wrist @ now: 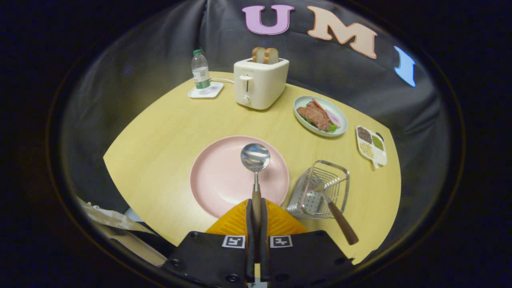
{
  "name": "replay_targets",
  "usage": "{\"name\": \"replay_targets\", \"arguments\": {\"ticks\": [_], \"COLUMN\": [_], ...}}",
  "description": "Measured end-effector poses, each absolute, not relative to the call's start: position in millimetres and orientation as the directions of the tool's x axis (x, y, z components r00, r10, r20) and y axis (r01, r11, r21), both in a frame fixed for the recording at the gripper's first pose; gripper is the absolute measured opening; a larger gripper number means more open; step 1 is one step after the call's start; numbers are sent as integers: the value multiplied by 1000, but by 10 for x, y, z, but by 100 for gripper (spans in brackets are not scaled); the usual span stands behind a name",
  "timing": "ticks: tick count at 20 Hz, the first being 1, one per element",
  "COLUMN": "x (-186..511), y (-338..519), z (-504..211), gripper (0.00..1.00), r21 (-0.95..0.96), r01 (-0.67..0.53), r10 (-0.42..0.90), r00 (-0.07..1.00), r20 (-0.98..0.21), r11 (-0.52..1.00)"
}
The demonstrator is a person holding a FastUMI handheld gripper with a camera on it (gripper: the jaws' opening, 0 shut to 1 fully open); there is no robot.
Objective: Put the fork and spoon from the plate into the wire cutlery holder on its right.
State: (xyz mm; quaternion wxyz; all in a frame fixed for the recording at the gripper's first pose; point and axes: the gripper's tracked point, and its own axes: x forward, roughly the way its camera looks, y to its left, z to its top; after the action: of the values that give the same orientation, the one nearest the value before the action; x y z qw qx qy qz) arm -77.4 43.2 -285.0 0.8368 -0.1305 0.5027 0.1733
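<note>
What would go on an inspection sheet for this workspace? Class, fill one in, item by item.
Surface: round wooden table.
Job's things: spoon held above pink plate; fork already in wire cutlery holder.
Clutter: toaster with bread, water bottle on a white tray, food plate, divided dish.
Gripper: shut on spoon handle.
Cables: white toaster cord.
Surroundings: black cloth wall.

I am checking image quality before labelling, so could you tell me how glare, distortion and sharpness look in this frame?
Gripper view: the fisheye lens bends the round yellow wooden table's edge; the shiny metal spoon with a wooden handle, clamped between the gripper's fingers, mirrors light in its bowl; the pale pink plate is evenly lit; the wire cutlery holder, holding the fork, stays sharp; the booth's edges darken.
</note>
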Motion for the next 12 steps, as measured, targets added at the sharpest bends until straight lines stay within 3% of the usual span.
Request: {"name": "replay_targets", "arguments": {"ticks": [12], "x": [-758], "y": [-290], "z": [-2506], "gripper": [8], "r21": [-146], "r01": [-469], "r10": [68], "r00": [409], "r20": [-910], "r11": [871]}}
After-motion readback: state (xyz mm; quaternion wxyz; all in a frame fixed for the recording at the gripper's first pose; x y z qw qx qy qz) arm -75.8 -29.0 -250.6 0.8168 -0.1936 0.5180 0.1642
